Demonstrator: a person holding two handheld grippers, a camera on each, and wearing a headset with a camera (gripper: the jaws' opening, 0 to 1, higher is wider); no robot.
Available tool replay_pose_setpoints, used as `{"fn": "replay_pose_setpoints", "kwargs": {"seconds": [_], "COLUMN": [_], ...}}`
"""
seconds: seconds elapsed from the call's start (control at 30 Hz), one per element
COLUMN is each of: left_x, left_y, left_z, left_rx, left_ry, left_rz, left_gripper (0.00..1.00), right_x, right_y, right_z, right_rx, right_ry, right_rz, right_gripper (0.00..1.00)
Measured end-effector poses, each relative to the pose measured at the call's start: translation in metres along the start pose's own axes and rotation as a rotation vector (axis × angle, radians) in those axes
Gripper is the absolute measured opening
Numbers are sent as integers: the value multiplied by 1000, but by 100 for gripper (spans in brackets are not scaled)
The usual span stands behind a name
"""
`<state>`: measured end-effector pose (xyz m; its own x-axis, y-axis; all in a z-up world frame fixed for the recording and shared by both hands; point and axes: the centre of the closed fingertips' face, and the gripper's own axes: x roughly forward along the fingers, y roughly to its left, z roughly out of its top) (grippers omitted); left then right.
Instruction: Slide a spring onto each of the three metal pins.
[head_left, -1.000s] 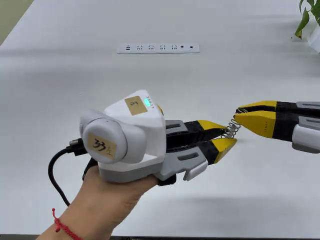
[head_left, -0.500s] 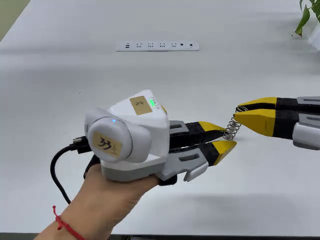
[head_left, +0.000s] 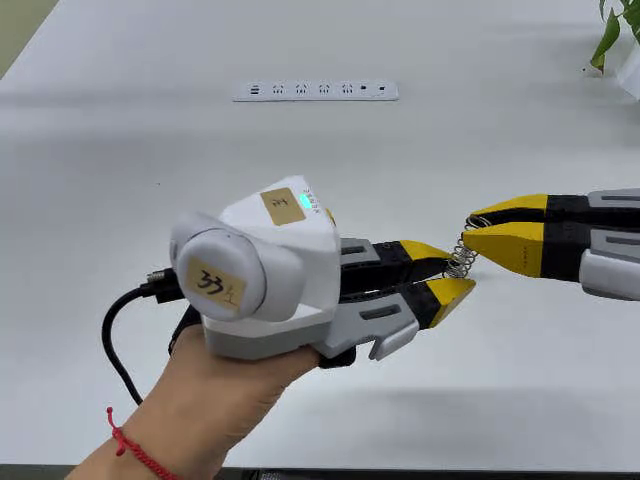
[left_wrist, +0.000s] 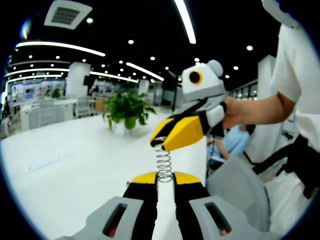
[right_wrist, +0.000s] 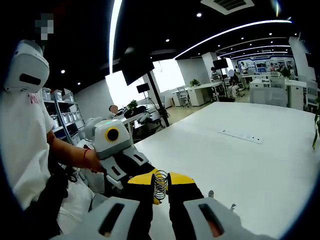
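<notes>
Edges right hand-held gripper (head_left: 468, 231), pinching the spring (head_left: 462, 257), slightly nearer left hand-held gripper (head_left: 450, 270), jaws nearly together, hold unclear; likely mid-threading onto a pin.

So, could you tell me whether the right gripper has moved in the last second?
Yes, slightly: measured against the power strip, the right gripper, holding the spring, has come lower and a touch left in the head view.
</notes>
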<state>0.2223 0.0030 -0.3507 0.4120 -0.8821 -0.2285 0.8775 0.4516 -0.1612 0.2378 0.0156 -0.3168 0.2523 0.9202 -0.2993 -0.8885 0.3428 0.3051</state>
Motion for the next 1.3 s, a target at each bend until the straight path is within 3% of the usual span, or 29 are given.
{"fn": "replay_pose_setpoints", "kwargs": {"seconds": [0.37, 0.73, 0.9, 0.97, 1.13, 1.3], "left_x": [1, 0, 0, 0, 0, 1], "left_y": [0, -1, -3, -3, -4, -5], "left_z": [0, -1, -1, -1, -4, -7], "left_rx": [8, 20, 24, 26, 53, 80], "left_ry": [6, 10, 10, 10, 29, 41], "left_rz": [-9, -20, -27, -27, -36, -43], "left_gripper": [11, 10, 10, 10, 10, 10], "right_x": [3, 5, 4, 3, -2, -2], "right_y": [11, 18, 18, 20, 19, 21], "right_z": [2, 2, 0, -3, -11, -15], "right_rx": [-90, -112, -128, -164, -339, -482], "right_ry": [44, 70, 104, 146, 332, 493], "right_rz": [4, 9, 30, 50, 96, 184], "right_gripper": [11, 12, 17, 18, 23, 25]}}
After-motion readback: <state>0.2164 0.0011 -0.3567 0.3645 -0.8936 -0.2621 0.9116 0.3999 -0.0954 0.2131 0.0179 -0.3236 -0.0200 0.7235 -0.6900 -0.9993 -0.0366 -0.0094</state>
